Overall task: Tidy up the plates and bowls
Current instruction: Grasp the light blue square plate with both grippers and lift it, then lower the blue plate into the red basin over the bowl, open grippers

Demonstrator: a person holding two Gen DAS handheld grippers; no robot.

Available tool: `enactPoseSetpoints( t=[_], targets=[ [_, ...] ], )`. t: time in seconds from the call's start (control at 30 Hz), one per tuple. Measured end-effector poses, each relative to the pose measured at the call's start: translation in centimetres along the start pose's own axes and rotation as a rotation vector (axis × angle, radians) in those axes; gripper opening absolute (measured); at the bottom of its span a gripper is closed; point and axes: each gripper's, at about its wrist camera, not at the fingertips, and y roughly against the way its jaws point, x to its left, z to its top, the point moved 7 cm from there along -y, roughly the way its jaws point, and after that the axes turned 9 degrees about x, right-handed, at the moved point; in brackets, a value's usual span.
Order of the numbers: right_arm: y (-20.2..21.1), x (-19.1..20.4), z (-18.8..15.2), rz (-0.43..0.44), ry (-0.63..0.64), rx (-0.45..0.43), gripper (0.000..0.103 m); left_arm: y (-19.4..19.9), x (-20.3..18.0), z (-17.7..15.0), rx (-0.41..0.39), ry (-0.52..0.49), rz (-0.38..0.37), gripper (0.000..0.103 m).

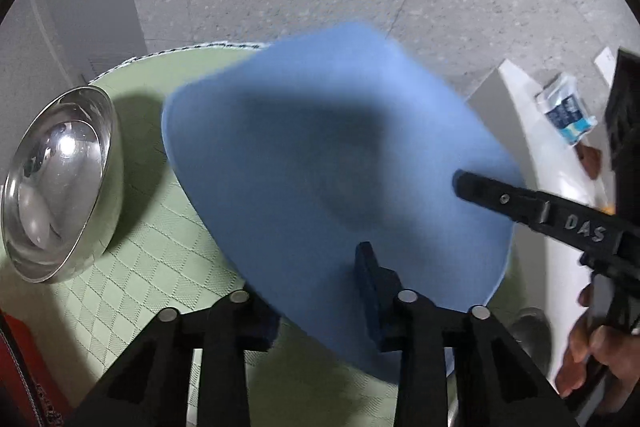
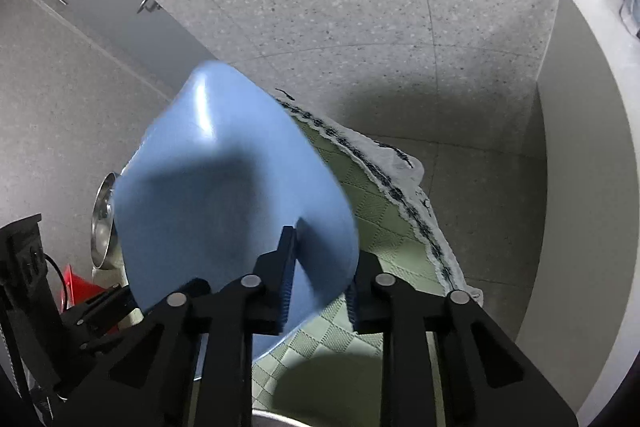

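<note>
A large light-blue bowl [image 1: 320, 163] is held tilted above a green quilted mat [image 1: 152, 267]. My left gripper [image 1: 316, 291] is shut on the bowl's near rim, one finger inside and one under it. My right gripper [image 2: 320, 267] grips another part of the same bowl [image 2: 224, 195], one finger inside and one outside the wall; a right finger [image 1: 504, 197] shows in the left wrist view. A shiny steel bowl [image 1: 60, 183] lies tipped on its side on the mat at the left, and shows small in the right wrist view [image 2: 103, 223].
The mat [image 2: 384, 227] covers a small table with a white patterned cloth edge [image 2: 404, 195]. A speckled grey floor lies beyond. A white counter [image 1: 532, 131] holding a small packet [image 1: 566, 109] stands at the right. A red object [image 2: 76, 287] lies low left.
</note>
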Motion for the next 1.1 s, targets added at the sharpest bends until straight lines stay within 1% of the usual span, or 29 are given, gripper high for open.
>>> enactPoseSetpoints(
  t=[0.17, 0.27, 0.43, 0.47, 0.53, 0.6, 0.7, 0.73, 0.77, 0.87, 0.93, 1.07, 1.1],
  targets=[
    [2.4, 1.7, -1.1, -0.014, 0.02, -0.04, 0.017, 2.3, -0.7, -0.1, -0.043, -0.024, 0.006, 0.027],
    [4.4, 3.4, -1.9, -0.025, 0.042, -0.087, 0.017, 4.8, -0.9, -0.7, -0.094, -0.044, -0.01, 0.027],
    [7.9, 7.6, -4.4, -0.027, 0.077, -0.162, 0.017, 10.1, 0.9, -3.7, -0.173, -0.072, -0.024, 0.027],
    [8.5, 8.8, -5.0, -0.029, 0.088, -0.173, 0.017, 11.5, 1.4, -5.2, -0.187, -0.083, -0.02, 0.027],
    [9.3, 11.1, -6.4, -0.024, 0.101, -0.194, 0.017, 13.9, 2.7, -7.0, -0.22, -0.1, -0.005, 0.027],
    [9.9, 13.9, -8.1, -0.016, 0.122, -0.209, 0.017, 15.7, 4.5, -9.3, -0.235, -0.1, -0.005, 0.027],
    [9.7, 18.0, -10.5, 0.002, 0.153, -0.221, 0.017, 18.6, 8.2, -12.8, -0.258, -0.093, 0.003, 0.027],
    [9.5, 19.7, -11.4, 0.01, 0.166, -0.223, 0.017, 19.7, 9.2, -14.6, -0.262, -0.09, 0.009, 0.027],
    [9.2, 21.2, -12.3, 0.015, 0.181, -0.219, 0.017, 21.0, 10.3, -16.7, -0.265, -0.09, 0.013, 0.027],
    [7.7, 25.2, -15.0, 0.036, 0.213, -0.201, 0.017, 23.0, 14.2, -21.0, -0.261, -0.076, 0.026, 0.027],
    [6.4, 27.4, -16.8, 0.046, 0.227, -0.186, 0.017, 25.0, 16.6, -24.6, -0.253, -0.065, 0.029, 0.027],
    [3.7, 30.9, -19.8, 0.062, 0.237, -0.149, 0.018, 26.7, 20.3, -28.9, -0.229, -0.055, 0.044, 0.027],
    [3.0, 31.6, -20.5, 0.063, 0.237, -0.138, 0.018, 27.2, 21.0, -29.3, -0.222, -0.052, 0.041, 0.027]
  ],
)
